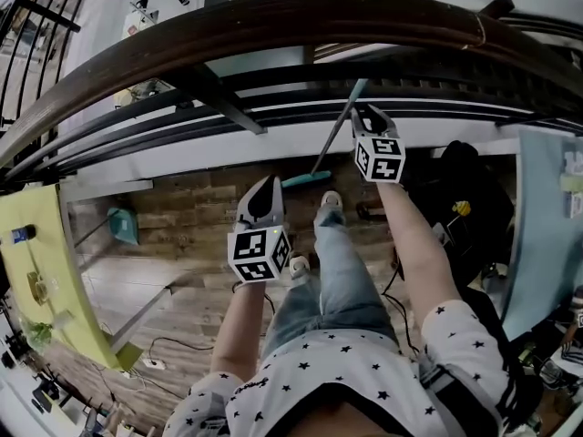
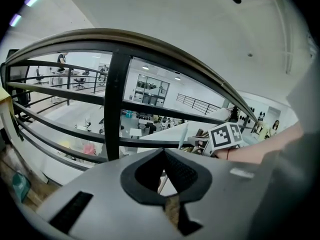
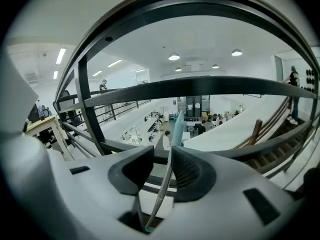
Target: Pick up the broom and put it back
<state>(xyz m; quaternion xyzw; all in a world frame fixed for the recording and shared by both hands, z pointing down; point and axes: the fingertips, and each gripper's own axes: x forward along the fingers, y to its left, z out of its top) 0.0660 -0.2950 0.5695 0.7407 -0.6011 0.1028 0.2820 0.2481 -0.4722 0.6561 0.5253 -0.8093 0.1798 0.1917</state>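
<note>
The broom leans against the railing, its teal head (image 1: 306, 180) on the wood floor and its thin handle (image 1: 337, 130) slanting up to the right. My right gripper (image 1: 364, 109) is at the upper part of the handle. In the right gripper view the handle (image 3: 167, 184) runs up between the jaws of that gripper (image 3: 162, 166), lying against the right pad with a gap on the left, so the jaws stand open around it. My left gripper (image 1: 269, 182) hangs lower and to the left, tips together and empty (image 2: 164, 154); past it the handle (image 2: 185, 134) shows.
A dark curved railing (image 1: 273, 25) with a black post (image 2: 114, 104) runs close in front. A teal dustpan (image 1: 123, 226) lies on the floor at left, near a yellow table (image 1: 46, 262). A black bag (image 1: 460, 208) sits at right, and cables (image 1: 173, 344) trail across the floor.
</note>
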